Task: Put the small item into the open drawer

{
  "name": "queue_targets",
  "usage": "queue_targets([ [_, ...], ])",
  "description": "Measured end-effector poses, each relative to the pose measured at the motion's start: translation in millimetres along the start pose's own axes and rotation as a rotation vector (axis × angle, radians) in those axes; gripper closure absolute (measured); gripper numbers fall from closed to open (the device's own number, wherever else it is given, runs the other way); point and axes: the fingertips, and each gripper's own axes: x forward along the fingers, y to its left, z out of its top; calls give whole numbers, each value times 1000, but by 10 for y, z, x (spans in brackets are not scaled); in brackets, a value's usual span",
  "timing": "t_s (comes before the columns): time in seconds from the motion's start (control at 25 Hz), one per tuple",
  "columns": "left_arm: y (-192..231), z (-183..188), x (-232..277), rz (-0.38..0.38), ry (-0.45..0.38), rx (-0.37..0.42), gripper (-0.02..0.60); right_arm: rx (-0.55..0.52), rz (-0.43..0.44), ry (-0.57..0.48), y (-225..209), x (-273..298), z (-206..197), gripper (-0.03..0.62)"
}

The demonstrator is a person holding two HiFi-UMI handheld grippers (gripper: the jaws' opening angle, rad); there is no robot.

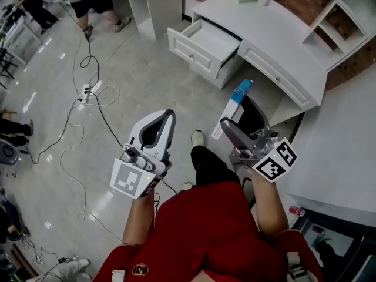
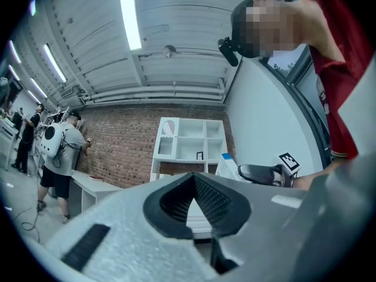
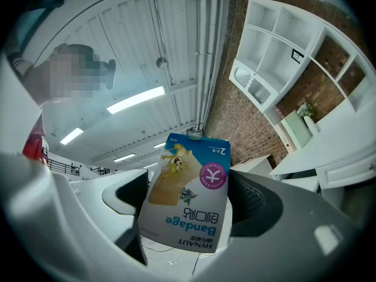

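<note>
The small item is a blue and white bandage box (image 1: 236,103), and my right gripper (image 1: 230,129) is shut on its lower end. In the right gripper view the box (image 3: 189,200) stands tilted between the two jaws of the right gripper (image 3: 189,219). The open drawer (image 1: 207,43) sticks out of the white desk (image 1: 276,37), ahead of and slightly left of the box, well apart from it. My left gripper (image 1: 160,122) is held over the floor, jaws together, with nothing in it. In the left gripper view the left gripper (image 2: 202,219) points at the white shelves.
Cables and a power strip (image 1: 87,91) lie on the grey floor at left. A person (image 1: 94,4) stands at the back left. A dark object (image 1: 254,114) sits under the desk near the box. A white counter (image 1: 346,148) runs along the right, with white shelves (image 1: 352,4) above.
</note>
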Motion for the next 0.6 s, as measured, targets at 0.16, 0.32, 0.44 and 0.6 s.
queue_targets([
  [0.16,430,-199,420,11,48,27,580,33,-4,-17,-596,405,13,155],
  [0.32,1022,-329,1025,42,86,60,580,10,-6,-9,-1254,924,125,155],
  [0.44,1431,-456,1547,52,105,77,580,-34,-13,13,-1754,1281,237,157],
  [0.6,1826,-600,2131,62,117,92,580,-64,-8,36,-2327,1676,349,157],
])
